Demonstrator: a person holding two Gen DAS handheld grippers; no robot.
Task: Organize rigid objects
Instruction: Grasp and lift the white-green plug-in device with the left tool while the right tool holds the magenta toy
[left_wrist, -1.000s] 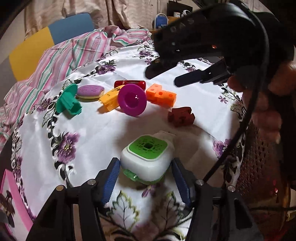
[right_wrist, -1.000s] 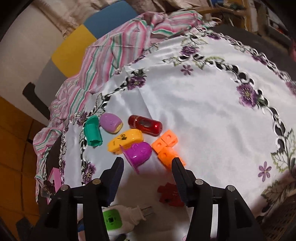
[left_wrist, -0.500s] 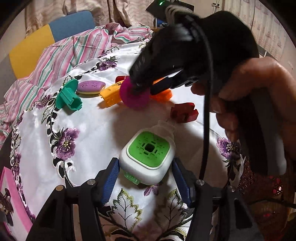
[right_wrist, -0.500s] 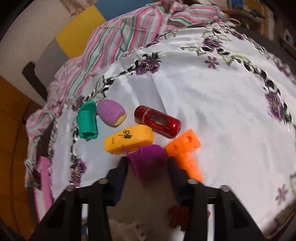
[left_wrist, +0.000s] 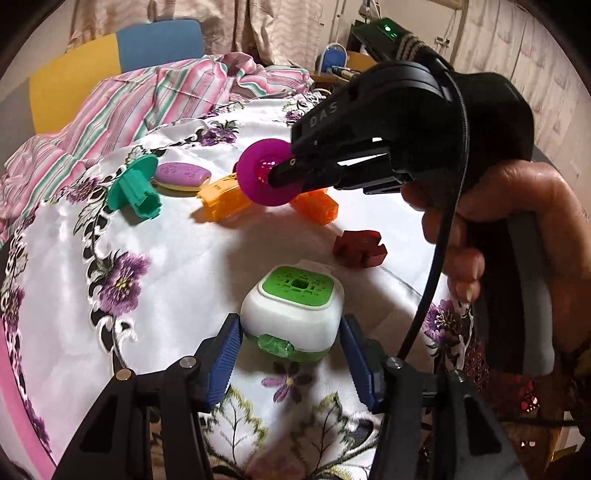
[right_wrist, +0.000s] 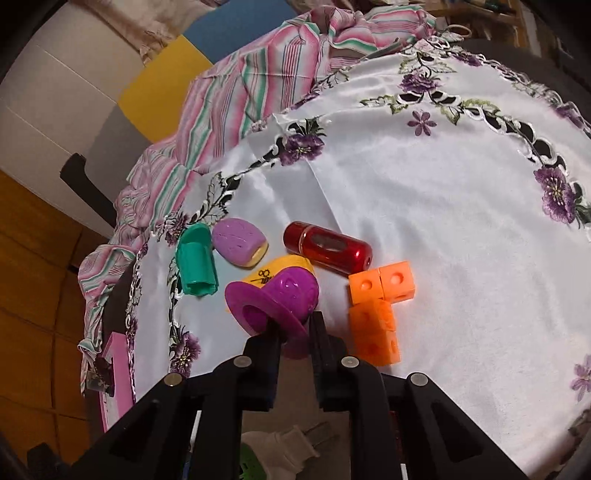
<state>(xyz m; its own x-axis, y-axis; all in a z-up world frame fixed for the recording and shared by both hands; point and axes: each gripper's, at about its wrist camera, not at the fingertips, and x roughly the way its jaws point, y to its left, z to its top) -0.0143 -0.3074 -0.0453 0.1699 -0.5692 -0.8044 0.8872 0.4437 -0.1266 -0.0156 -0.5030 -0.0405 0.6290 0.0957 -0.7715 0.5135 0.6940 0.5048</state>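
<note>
- White satin tablecloth (right_wrist: 424, 192) with purple embroidered flowers covers the table; a striped pink cloth (right_wrist: 251, 81) is bunched at its far edge, with a yellow-and-blue chair (left_wrist: 110, 62) behind.
- Writing: "DAS" shows on the right gripper's black body in the left wrist view; the yellow piece (right_wrist: 280, 268) bears a small scissors mark, other print unreadable.
- Right gripper (right_wrist: 293, 326): fingers pressed together on the brim of the purple cup (right_wrist: 275, 299), which is tilted, its open mouth facing the camera.
- Left gripper (left_wrist: 290, 343): blue-padded fingers spread, one on each side of the white-and-green plug-in device (left_wrist: 295, 306), which rests on the cloth; whether the pads touch it I cannot tell.
- Beside the cup: teal piece (right_wrist: 195, 262), lilac oval (right_wrist: 238, 245), red cylinder (right_wrist: 327, 251), orange cubes (right_wrist: 378, 306).
- Dark red block (left_wrist: 360, 248) lies near the device, apart from it.
- Containers: the cup's mouth looks empty.
</note>
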